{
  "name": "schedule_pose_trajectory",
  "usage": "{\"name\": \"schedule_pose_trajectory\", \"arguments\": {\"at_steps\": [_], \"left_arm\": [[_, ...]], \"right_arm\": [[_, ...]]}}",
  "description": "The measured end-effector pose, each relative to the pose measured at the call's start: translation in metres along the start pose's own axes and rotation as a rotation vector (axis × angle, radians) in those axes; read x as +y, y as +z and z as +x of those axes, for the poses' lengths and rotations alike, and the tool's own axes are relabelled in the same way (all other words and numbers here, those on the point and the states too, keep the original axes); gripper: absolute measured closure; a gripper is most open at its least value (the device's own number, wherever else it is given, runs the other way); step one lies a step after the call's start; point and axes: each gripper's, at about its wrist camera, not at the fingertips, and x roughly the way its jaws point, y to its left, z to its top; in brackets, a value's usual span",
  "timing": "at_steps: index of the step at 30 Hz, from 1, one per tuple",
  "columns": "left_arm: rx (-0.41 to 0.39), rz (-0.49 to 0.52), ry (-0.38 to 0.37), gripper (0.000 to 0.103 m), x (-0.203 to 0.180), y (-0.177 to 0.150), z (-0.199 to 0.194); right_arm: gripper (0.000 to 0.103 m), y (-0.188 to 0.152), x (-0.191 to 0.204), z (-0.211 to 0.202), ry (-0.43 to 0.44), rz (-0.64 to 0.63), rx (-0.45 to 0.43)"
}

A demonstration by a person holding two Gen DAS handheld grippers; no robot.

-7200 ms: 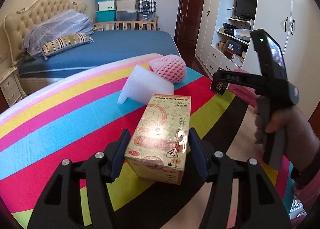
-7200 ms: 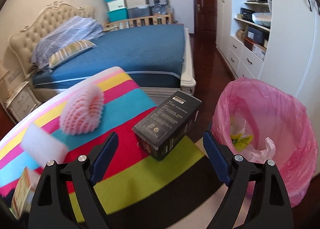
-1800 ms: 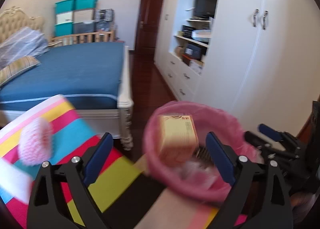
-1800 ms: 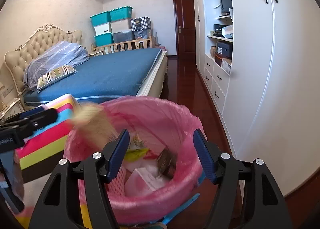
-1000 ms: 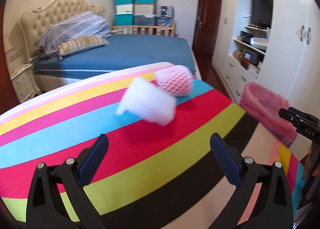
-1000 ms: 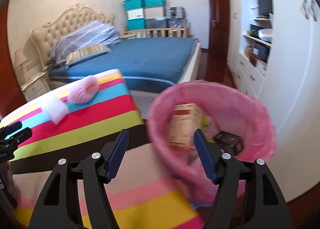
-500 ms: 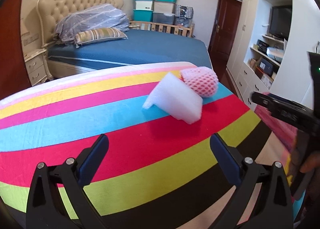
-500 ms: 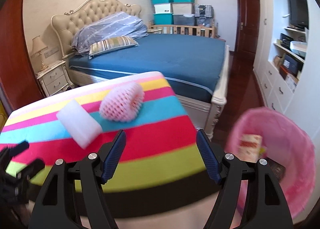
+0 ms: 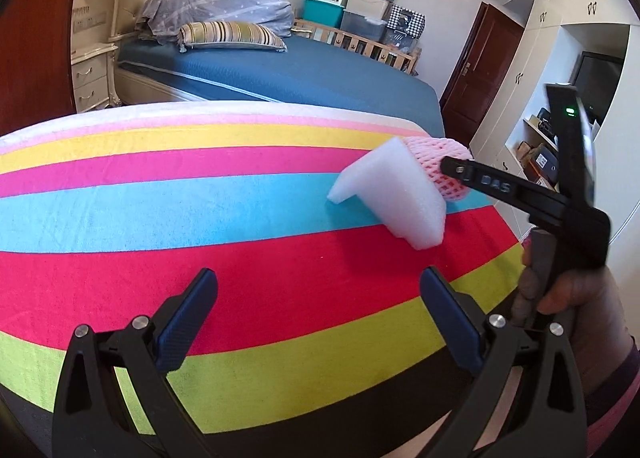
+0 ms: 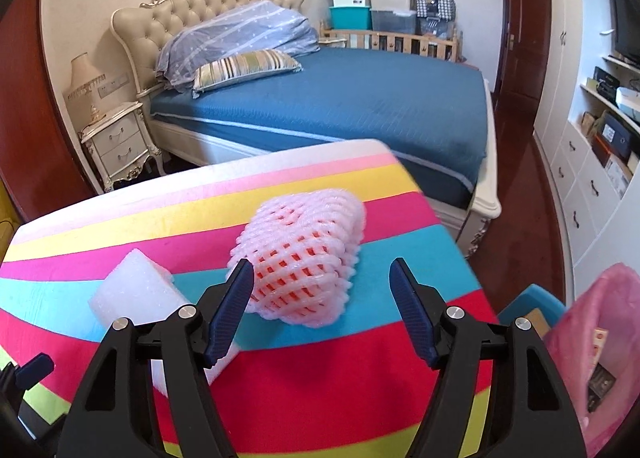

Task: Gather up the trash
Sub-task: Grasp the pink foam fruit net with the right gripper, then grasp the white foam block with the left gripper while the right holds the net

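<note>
A white foam block and a pink foam fruit net lie on the striped table cloth. My left gripper is open and empty, short of the foam block, which lies ahead to its right. My right gripper is open, its jaws to either side of the near end of the pink net, not touching it. The foam block also shows in the right wrist view, left of the net. The pink-lined trash bin stands at the right, holding boxes.
A blue bed lies beyond the table, with a nightstand to its left. White cupboards and shelves line the right wall. The right gripper's body crosses the left wrist view, over the pink net.
Both grippers swung from the bin back to the table. The right gripper has closed in on the pink net, now between its jaws. The left gripper has shifted left along the table.
</note>
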Motion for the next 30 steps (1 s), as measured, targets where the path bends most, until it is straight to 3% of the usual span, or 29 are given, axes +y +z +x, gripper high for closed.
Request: {"name": "schedule_pose_trajectory", "arguments": {"at_steps": [1,2,3,7,13,20,24,30], "left_arm": [[-0.002,0.007,0.001,0.005,-0.002,-0.001,-0.001],[-0.004,0.013,0.002,0.005,-0.004,-0.001,-0.001],[-0.005,0.017,0.003,0.005,-0.005,-0.001,-0.002],[-0.004,0.015,0.006,0.005,-0.007,0.0,-0.003],[-0.027,0.049,0.036,0.005,-0.016,0.0,-0.007],[-0.068,0.086,0.104,0.005,-0.028,0.001,-0.01],[-0.064,0.097,0.13,0.005,-0.032,0.006,-0.008],[-0.017,0.15,0.103,0.005,-0.055,0.015,0.012]], "right_arm": [[0.05,0.0,0.003,0.003,0.014,-0.005,0.0],[0.066,-0.001,0.006,0.003,0.021,-0.015,-0.004],[0.071,-0.002,0.009,0.001,0.027,-0.036,-0.009],[0.078,-0.011,0.014,-0.015,0.018,-0.061,-0.036],[0.079,-0.038,0.001,-0.05,0.036,-0.03,-0.058],[0.08,-0.066,-0.005,-0.074,0.25,-0.08,-0.01],[0.08,-0.076,-0.017,-0.089,0.235,-0.074,-0.021],[0.08,-0.088,-0.039,-0.109,0.2,-0.017,-0.057]]}}
